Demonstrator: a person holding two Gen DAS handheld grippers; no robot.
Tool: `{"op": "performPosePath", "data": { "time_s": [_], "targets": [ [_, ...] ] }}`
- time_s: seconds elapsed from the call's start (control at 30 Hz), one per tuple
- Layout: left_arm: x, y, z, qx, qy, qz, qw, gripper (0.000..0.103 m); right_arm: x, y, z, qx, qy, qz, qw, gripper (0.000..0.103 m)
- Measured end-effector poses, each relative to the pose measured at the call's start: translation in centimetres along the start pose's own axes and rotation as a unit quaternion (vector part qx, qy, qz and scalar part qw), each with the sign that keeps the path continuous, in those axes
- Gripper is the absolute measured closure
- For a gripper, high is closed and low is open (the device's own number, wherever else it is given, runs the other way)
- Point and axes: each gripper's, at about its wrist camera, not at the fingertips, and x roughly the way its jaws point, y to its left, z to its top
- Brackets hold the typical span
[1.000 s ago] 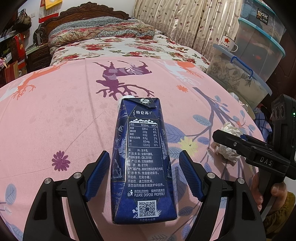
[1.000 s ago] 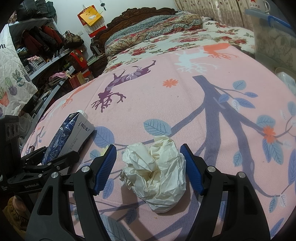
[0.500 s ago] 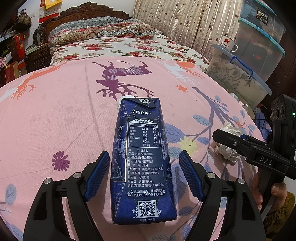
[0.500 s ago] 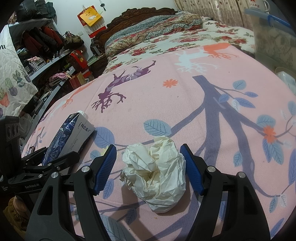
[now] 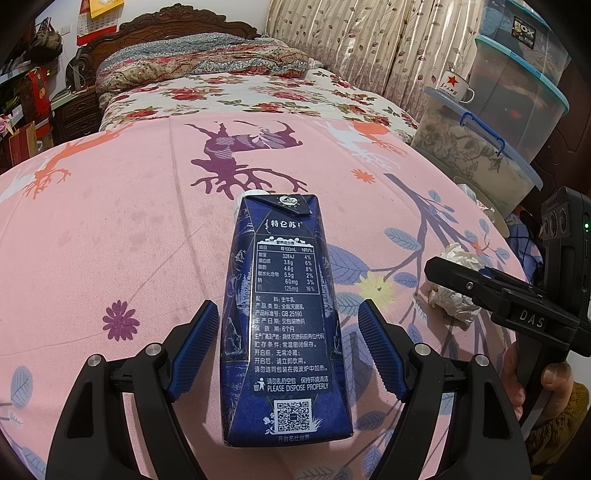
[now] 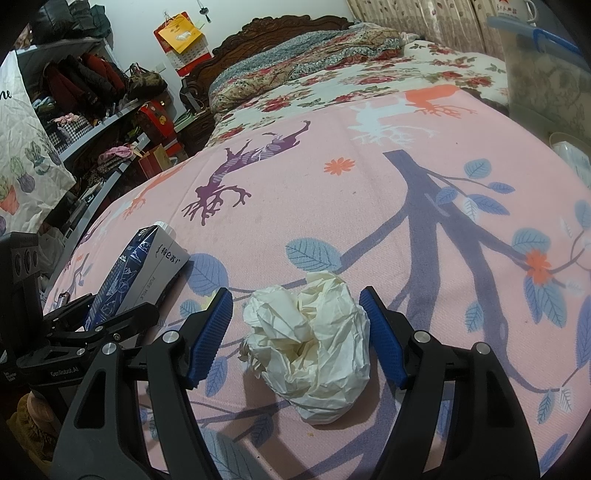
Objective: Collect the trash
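Two pieces of trash, both uncollected, both lying on the pink sheet [image 5: 110, 229] printed with deer, branches and leaves, which covers the near end of the bed.

Item one: milk carton [image 5: 286, 317], dark blue, tall and tapered, lying on its side with the nutrition panel and a QR code facing up and the white cap at the far end. Corners look sharp, walls undented; whether it is empty cannot be told. It lies between the blue ribbed pads of the left claw [image 5: 287, 350], whose jaws stand apart, a gap showing on each side of the carton, wider on the right.

Item two: crumpled paper [image 6: 314, 343], off-white, a loose wad with deep creases, resting on the sheet to the right of the carton. The right claw [image 6: 295, 336] brackets it with jaws apart; the pads sit close to the wad but do not visibly press on it.

Progress: early. Each claw is lined up on its item, but nothing is gripped or lifted. Remaining, by my reckoning: close on both, lift, carry to a bin. No bin is in sight in either view.

Surroundings, not for collection: floral quilt [image 5: 236, 92] and carved headboard [image 5: 166, 26] beyond; stacked storage boxes [image 5: 491, 140] to the right.
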Motion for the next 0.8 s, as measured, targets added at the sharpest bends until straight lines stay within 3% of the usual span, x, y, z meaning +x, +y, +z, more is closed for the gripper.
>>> {"op": "performPosePath", "data": {
  "time_s": [0.37,0.43,0.53,0.7,0.8],
  "targets": [
    [0.1,0.0,0.0,0.002,0.000,0.003,1.0000,0.029,0.0,-0.1,0.0,0.000,0.000,-0.001,1.000,0.031],
    [0.1,0.0,0.0,0.001,-0.001,0.005,1.0000,0.033,0.2,0.2,0.1,-0.006,0.002,-0.006,1.000,0.045],
    [0.0,0.4,0.0,-0.004,-0.003,0.002,1.0000,0.054,0.2,0.7,0.3,-0.015,0.002,-0.008,1.000,0.054],
    [-0.1,0.8,0.3,-0.012,0.005,-0.019,0.9997,0.054,-1.1,0.5,0.4,-0.004,-0.030,0.005,1.000,0.056],
    [0.1,0.4,0.8,-0.027,0.023,-0.052,0.9980,0.054,-1.6,-0.5,0.6,0.008,-0.030,0.019,0.999,0.056]
  ]
}}
